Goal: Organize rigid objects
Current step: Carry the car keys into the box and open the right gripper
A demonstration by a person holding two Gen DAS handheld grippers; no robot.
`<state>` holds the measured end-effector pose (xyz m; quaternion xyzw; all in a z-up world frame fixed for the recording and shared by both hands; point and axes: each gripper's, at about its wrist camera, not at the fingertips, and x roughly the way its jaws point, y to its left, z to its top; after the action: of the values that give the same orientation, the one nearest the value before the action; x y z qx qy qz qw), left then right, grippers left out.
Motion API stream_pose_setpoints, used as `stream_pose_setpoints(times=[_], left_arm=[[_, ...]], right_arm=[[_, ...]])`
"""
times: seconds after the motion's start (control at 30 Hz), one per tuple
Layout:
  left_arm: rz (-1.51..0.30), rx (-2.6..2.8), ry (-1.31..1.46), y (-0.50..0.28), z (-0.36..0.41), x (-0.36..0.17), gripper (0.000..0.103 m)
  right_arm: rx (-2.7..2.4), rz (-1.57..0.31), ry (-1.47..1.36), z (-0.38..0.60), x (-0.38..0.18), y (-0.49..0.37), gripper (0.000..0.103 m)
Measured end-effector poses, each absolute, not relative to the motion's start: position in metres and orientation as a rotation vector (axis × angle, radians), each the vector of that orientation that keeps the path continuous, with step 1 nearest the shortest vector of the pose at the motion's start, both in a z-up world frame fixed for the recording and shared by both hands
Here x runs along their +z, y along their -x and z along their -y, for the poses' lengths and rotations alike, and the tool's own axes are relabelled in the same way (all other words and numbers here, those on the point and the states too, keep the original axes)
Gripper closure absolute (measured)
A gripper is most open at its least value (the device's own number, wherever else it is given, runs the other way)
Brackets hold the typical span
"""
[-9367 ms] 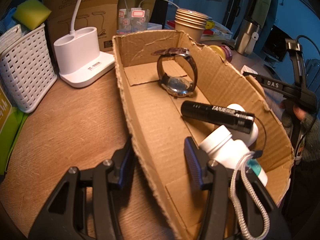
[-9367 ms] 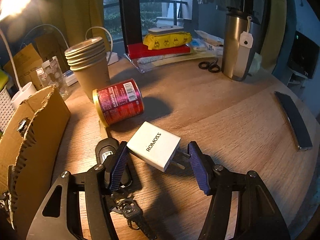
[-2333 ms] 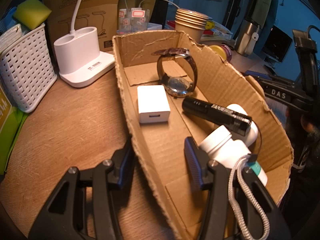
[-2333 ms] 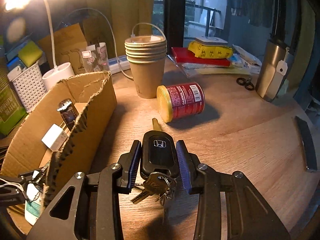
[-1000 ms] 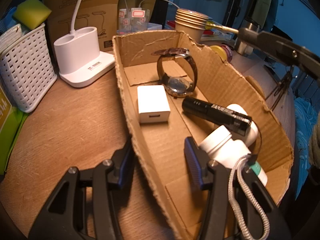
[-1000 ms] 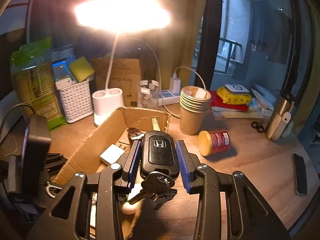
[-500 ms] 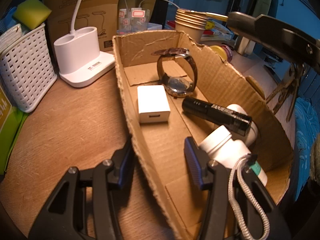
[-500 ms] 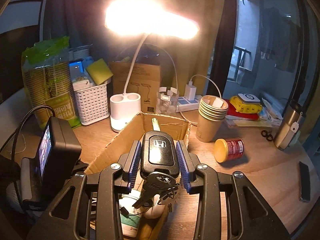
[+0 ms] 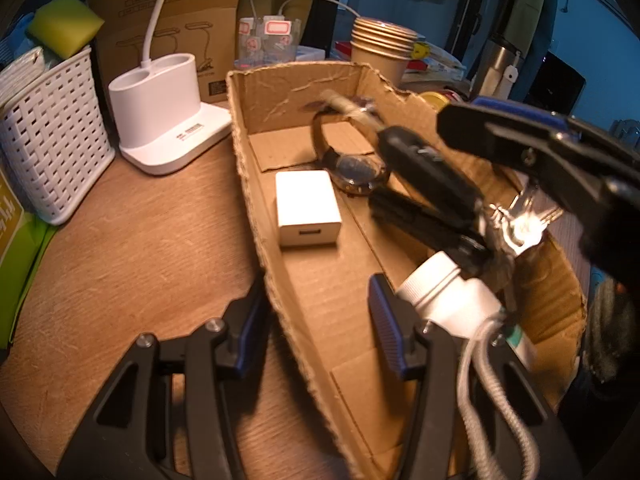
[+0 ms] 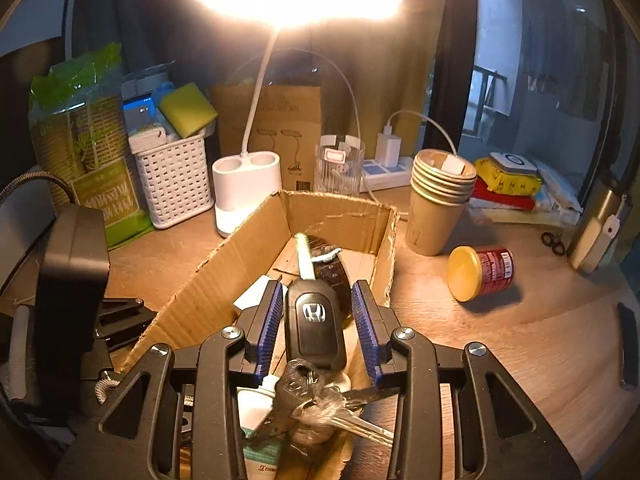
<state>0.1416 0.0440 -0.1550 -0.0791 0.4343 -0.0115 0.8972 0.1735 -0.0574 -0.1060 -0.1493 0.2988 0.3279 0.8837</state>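
A torn cardboard box (image 9: 256,184) lies on the wooden desk and also shows in the right wrist view (image 10: 224,276). Inside lie a white charger (image 9: 306,208), a wristwatch (image 9: 352,164), a black flashlight (image 9: 416,220) and a white bottle (image 9: 452,300). My left gripper (image 9: 316,320) straddles the box's near wall with a wide gap. My right gripper (image 10: 316,328) hangs over the box, its pads slightly apart from the black car key fob (image 10: 314,324), which drops between them with its key bunch (image 10: 328,404). The fob also shows in the left wrist view (image 9: 424,168).
A white lamp base (image 9: 160,116), a white basket (image 9: 48,136), stacked paper cups (image 10: 438,200), a red can (image 10: 480,272) on its side and a steel flask (image 10: 600,224) stand around the box. A dark flat bar (image 10: 628,344) lies at the right edge.
My right gripper carried the key fob over the box and lower, and its jaws have spread, freeing the fob. The left gripper has not moved.
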Motion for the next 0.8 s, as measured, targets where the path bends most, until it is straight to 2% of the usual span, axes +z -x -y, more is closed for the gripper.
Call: stream_pose_setpoints(times=[0.8], left_arm=[[-0.900,-0.025,0.165,-0.142,-0.043,-0.155,0.051]], right_arm=[[0.701,-0.651,0.315,0.056,-0.113,-0.177,0.065]])
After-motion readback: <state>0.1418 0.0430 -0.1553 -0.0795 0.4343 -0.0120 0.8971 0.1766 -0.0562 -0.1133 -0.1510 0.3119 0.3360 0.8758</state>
